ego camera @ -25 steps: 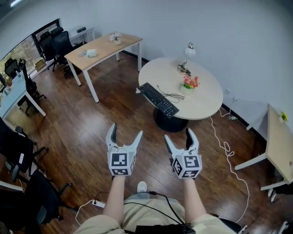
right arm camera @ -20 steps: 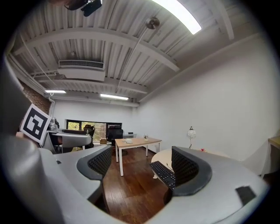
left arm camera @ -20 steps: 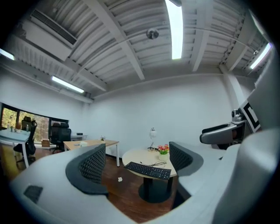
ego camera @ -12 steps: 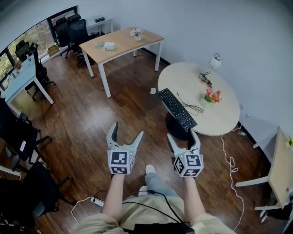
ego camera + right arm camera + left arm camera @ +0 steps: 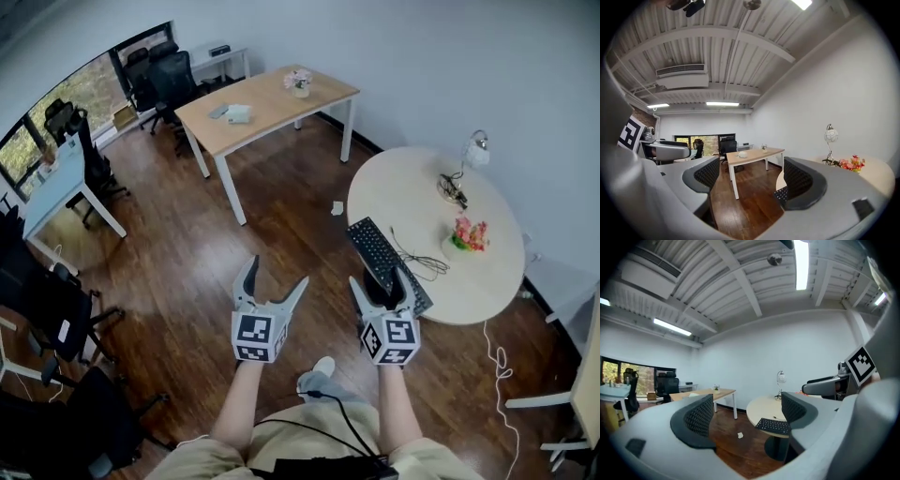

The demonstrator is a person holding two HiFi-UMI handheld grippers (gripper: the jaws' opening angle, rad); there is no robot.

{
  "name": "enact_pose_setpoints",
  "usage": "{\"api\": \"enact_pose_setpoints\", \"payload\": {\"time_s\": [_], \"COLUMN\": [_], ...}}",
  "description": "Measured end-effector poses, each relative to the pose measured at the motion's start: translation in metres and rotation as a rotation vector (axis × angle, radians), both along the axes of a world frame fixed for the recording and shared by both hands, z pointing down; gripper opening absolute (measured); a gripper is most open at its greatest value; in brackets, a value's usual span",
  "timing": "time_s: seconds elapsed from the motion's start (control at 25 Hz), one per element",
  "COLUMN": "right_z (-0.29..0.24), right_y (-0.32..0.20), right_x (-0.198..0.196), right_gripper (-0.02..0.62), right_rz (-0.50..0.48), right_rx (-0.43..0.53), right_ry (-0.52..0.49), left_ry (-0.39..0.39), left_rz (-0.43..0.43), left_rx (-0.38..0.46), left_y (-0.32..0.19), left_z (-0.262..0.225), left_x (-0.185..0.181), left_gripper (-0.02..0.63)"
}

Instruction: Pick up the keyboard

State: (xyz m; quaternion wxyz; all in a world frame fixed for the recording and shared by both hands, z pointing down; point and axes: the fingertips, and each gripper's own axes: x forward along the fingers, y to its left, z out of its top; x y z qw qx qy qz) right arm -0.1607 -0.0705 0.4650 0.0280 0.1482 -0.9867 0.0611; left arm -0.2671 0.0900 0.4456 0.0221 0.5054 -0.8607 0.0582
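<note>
The black keyboard (image 5: 382, 259) lies at the near left edge of the round beige table (image 5: 487, 281), with its cable curling toward the middle. My right gripper (image 5: 379, 281) hovers just short of the keyboard's near end, open and empty. Off to its left, my left gripper (image 5: 277, 274) hangs over the wooden floor, also open and empty. In the left gripper view the keyboard (image 5: 773, 425) shows ahead, partly behind the right finger (image 5: 797, 409). The right gripper view shows only a corner of the keyboard (image 5: 780, 194) beside its right finger (image 5: 801, 183).
On the round table stand a white lamp (image 5: 476, 150) and a pot of pink flowers (image 5: 466, 234). A wooden desk (image 5: 272, 108) is further back, with office chairs (image 5: 164, 80) by the window. A scrap of paper (image 5: 337, 208) lies on the floor.
Both grippers have moved forward toward the round table, which now sits closer in the head view. The right gripper's tips have reached the keyboard's near end. Jaws stay as wide as before.
</note>
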Motion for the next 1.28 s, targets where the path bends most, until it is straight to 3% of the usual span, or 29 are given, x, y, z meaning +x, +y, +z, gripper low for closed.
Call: {"api": "enact_pose_setpoints", "payload": {"time_s": [0.2, 0.4, 1.0, 1.28], "right_z": [-0.01, -0.001, 0.069, 0.116], "right_y": [-0.096, -0.159, -0.266, -0.276], "right_x": [-0.024, -0.015, 0.055, 0.071], "right_gripper": [0.437, 0.434, 0.434, 0.434], "right_rz": [0.148, 0.246, 0.605, 0.75], "right_rx": [-0.048, -0.057, -0.138, -0.235], "right_ry": [-0.062, -0.055, 0.051, 0.134], "left_ry": [-0.043, -0.032, 0.007, 0.037], "left_rz": [0.077, 0.149, 0.61, 0.792], "left_rx": [-0.004, -0.017, -0.147, -0.272], "left_y": [-0.088, -0.162, -0.369, -0.422], "left_z": [-0.015, -0.009, 0.061, 0.117], "left_x": [-0.058, -0.084, -0.062, -0.076], "left_gripper": [0.44, 0.44, 0.44, 0.44]}}
